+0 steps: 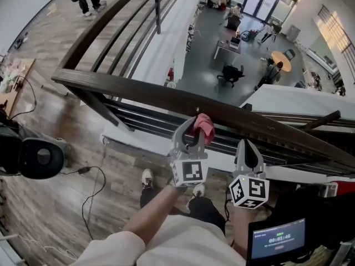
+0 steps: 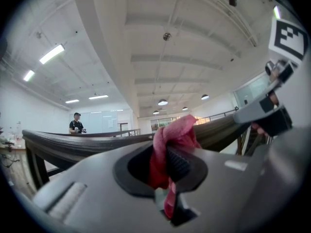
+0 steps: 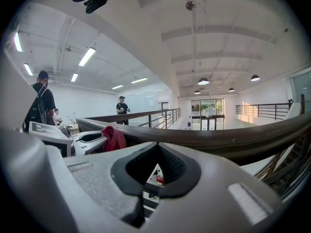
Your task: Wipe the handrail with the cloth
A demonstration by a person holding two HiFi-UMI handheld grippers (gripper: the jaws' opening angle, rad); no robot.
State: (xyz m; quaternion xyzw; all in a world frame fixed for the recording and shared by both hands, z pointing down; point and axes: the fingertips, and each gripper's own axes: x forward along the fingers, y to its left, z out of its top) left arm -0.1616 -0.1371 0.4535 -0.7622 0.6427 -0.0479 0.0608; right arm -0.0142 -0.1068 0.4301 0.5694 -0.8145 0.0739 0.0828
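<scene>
Handrail [image 1: 122,87] top lies bare leftward to the corner — mid-frame the left gripper [image 1: 192,128] and cloth [image 1: 206,127] block it, right gripper [image 1: 247,144] just beside.

Office mezzanine, handrail [image 1: 138,91] over lower fl [image 1: 205,43] w/ desks [image 1: 226,49], chairs [image 1: 230,73], glass doors [image 1: 265,1]

Head view: set high above the person, facing steeply down on the handrail [image 1: 138,93], the left gripper [image 1: 191,127], the right gripper [image 1: 248,144] and the floor [image 1: 66,143]; middle range.

Left gripper view: seated low behind its jaws, tilted upward, very near the cloth [image 2: 170,144]; rail just beyond, ceiling [image 2: 194,57] above.

Right gripper view: same low seat, facing up and across the rail.

Shared: handrail and cloth appear in all three views; a distant person [image 2: 76,124] appears in both gripper views.
</scene>
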